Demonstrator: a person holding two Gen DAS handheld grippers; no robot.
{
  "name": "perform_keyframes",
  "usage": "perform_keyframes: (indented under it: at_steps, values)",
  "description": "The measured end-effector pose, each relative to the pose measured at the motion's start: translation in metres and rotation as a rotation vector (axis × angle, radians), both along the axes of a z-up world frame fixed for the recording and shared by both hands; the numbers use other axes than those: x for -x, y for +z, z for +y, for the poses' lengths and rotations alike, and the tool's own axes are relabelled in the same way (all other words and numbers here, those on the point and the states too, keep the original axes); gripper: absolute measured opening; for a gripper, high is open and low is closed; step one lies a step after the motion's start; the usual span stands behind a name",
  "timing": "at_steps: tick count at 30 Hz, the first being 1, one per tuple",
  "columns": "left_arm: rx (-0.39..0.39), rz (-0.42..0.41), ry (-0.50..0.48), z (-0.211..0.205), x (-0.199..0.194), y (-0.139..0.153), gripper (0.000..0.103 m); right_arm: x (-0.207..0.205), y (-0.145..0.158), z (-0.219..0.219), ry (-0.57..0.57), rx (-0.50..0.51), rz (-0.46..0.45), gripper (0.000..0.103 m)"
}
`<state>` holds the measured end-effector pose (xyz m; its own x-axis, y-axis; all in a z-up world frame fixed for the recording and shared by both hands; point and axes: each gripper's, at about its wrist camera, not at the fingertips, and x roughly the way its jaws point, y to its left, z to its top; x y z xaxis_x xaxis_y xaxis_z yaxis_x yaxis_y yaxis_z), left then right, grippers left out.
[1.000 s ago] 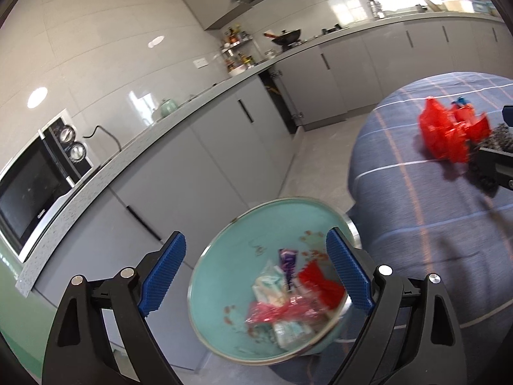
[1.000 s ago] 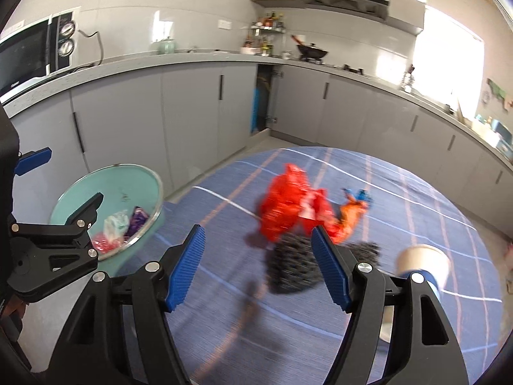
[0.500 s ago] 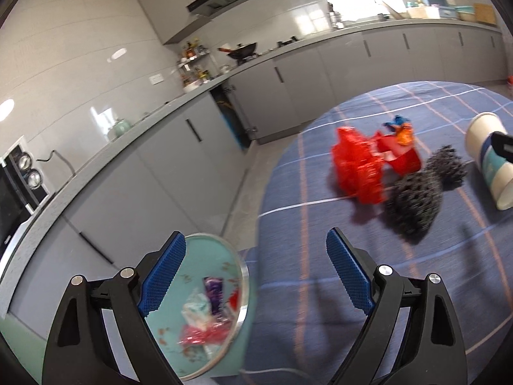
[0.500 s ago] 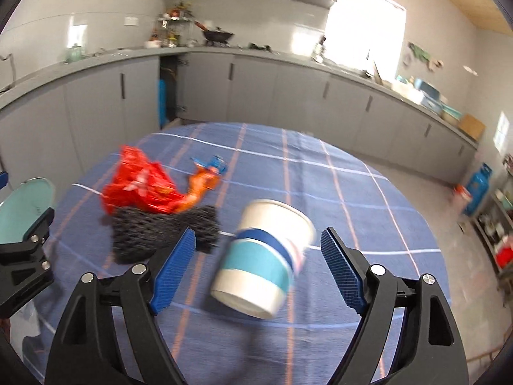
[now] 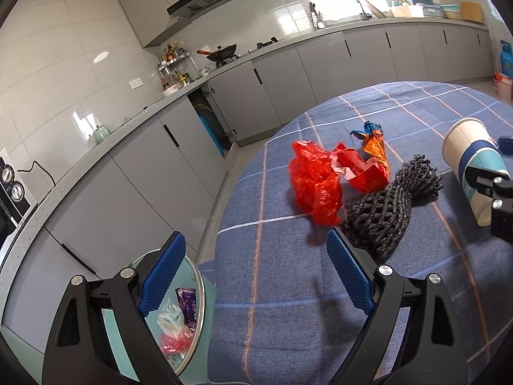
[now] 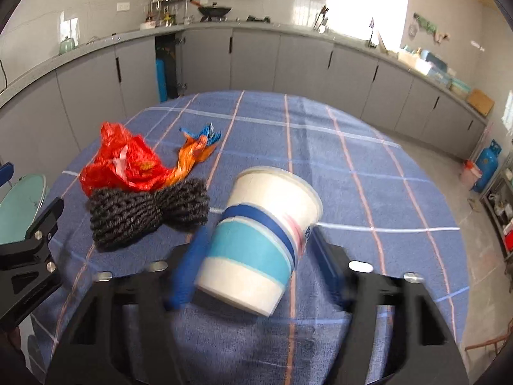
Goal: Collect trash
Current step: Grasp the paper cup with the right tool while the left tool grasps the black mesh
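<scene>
A white and blue paper cup (image 6: pixel 263 240) lies on its side on the blue checked tablecloth (image 6: pixel 352 166). It sits between the jaws of my right gripper (image 6: pixel 256 240), which are closing around it; the fingers are blurred and I see no firm press. Left of the cup lie a black foam net (image 6: pixel 147 211), a red plastic bag (image 6: pixel 121 163) and an orange wrapper (image 6: pixel 195 150). My left gripper (image 5: pixel 253 240) hangs open and empty over the table's near edge, short of the red bag (image 5: pixel 315 183) and the net (image 5: pixel 384 208). The cup (image 5: pixel 474 160) shows at the right.
A teal bin (image 5: pixel 200 295) holding several wrappers stands on the floor by the table's left edge. Grey kitchen cabinets (image 5: pixel 250 96) run along the wall behind. A blue gas cylinder (image 6: pixel 487 170) stands on the floor at the far right.
My left gripper swung from above the bin to over the table. My right gripper moved from the black net to the cup, and its jaws have narrowed around it.
</scene>
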<state>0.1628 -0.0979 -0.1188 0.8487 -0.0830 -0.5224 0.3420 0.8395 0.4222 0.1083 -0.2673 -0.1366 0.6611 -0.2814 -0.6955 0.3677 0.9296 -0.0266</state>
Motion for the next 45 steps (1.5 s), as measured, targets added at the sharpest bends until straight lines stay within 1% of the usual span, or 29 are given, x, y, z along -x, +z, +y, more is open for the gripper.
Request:
perform_keyframes:
  at_steps: [2, 5, 6, 8, 9, 10, 12, 13, 14, 15, 16, 18, 20, 24, 25, 26, 27, 28, 29, 30, 31, 32, 35, 39, 43, 45]
  values:
    - [0.0, 0.002, -0.006, -0.003, 0.001, 0.0, 0.088, 0.003, 0.001, -0.001, 0.01, -0.001, 0.0, 0.057]
    - [0.0, 0.0, -0.028, -0.011, 0.006, 0.002, 0.088, 0.016, 0.004, -0.007, -0.004, 0.002, -0.018, 0.045]
    - [0.0, 0.0, -0.041, -0.014, 0.009, 0.002, 0.088, 0.021, 0.006, -0.011, -0.014, 0.01, -0.023, 0.039]
    - [-0.004, 0.002, -0.063, -0.023, 0.013, 0.002, 0.088, 0.034, 0.009, -0.016, -0.027, 0.029, -0.027, 0.03]
    - [-0.006, 0.006, -0.072, -0.027, 0.015, 0.001, 0.088, 0.039, 0.009, -0.019, -0.028, 0.027, -0.027, 0.028]
    - [-0.007, 0.011, -0.08, -0.032, 0.016, -0.001, 0.088, 0.046, 0.009, -0.022, -0.028, 0.019, -0.026, 0.027]
    - [-0.007, 0.034, -0.101, -0.041, 0.018, -0.005, 0.088, 0.052, 0.009, -0.026, -0.025, 0.005, -0.033, 0.028]
    - [-0.01, 0.044, -0.108, -0.046, 0.018, -0.008, 0.088, 0.055, 0.008, -0.027, -0.022, -0.001, -0.038, 0.034]
    - [-0.014, 0.055, -0.115, -0.05, 0.018, -0.01, 0.088, 0.056, 0.007, -0.029, -0.017, -0.014, -0.041, 0.041]
    - [-0.018, 0.07, -0.123, -0.054, 0.017, -0.013, 0.088, 0.057, 0.007, -0.031, -0.015, -0.025, -0.051, 0.058]
    - [-0.024, 0.078, -0.126, -0.057, 0.017, -0.015, 0.087, 0.059, 0.007, -0.033, -0.018, -0.029, -0.062, 0.063]
    - [-0.037, 0.087, -0.131, -0.061, 0.016, -0.017, 0.087, 0.058, 0.006, -0.037, -0.022, -0.03, -0.059, 0.063]
    - [-0.037, 0.116, -0.136, -0.064, 0.012, -0.02, 0.087, 0.054, 0.002, -0.041, -0.018, -0.049, -0.048, 0.063]
    - [-0.036, 0.142, -0.144, -0.068, 0.006, -0.022, 0.085, 0.045, -0.003, -0.051, -0.016, -0.071, -0.025, 0.063]
    - [-0.037, 0.158, -0.147, -0.068, 0.003, -0.023, 0.078, 0.042, -0.005, -0.052, -0.014, -0.076, -0.011, 0.063]
    - [-0.04, 0.175, -0.149, -0.069, 0.001, -0.025, 0.068, 0.04, -0.006, -0.053, -0.012, -0.079, 0.001, 0.063]
    - [-0.043, 0.186, -0.153, -0.071, 0.0, -0.027, 0.062, 0.039, -0.008, -0.055, -0.011, -0.085, 0.01, 0.058]
    - [-0.05, 0.196, -0.157, -0.072, -0.001, -0.029, 0.054, 0.038, -0.009, -0.056, -0.01, -0.094, 0.02, 0.056]
    - [-0.059, 0.2, -0.167, -0.074, 0.0, -0.031, 0.043, 0.038, -0.009, -0.057, -0.008, -0.092, 0.019, 0.056]
    - [-0.068, 0.202, -0.176, -0.075, 0.001, -0.033, 0.038, 0.038, -0.009, -0.056, -0.003, -0.087, 0.02, 0.055]
    - [-0.074, 0.206, -0.185, -0.077, 0.003, -0.034, 0.025, 0.038, -0.009, -0.055, 0.002, -0.081, 0.021, 0.054]
    - [-0.078, 0.208, -0.191, -0.078, 0.004, -0.035, 0.018, 0.039, -0.009, -0.054, 0.007, -0.076, 0.019, 0.053]
    - [-0.079, 0.193, -0.204, -0.077, 0.009, -0.033, 0.015, 0.045, -0.007, -0.05, 0.004, -0.064, 0.002, 0.052]
    - [-0.046, 0.17, -0.208, -0.068, 0.019, -0.023, 0.014, 0.057, -0.004, -0.044, 0.005, -0.048, -0.02, 0.052]
    - [-0.032, 0.109, -0.188, -0.053, 0.034, -0.007, 0.014, 0.066, 0.001, -0.032, 0.014, -0.023, -0.04, 0.051]
    - [-0.018, 0.097, -0.169, -0.044, 0.038, 0.0, 0.014, 0.068, 0.005, -0.027, 0.023, -0.015, -0.047, 0.051]
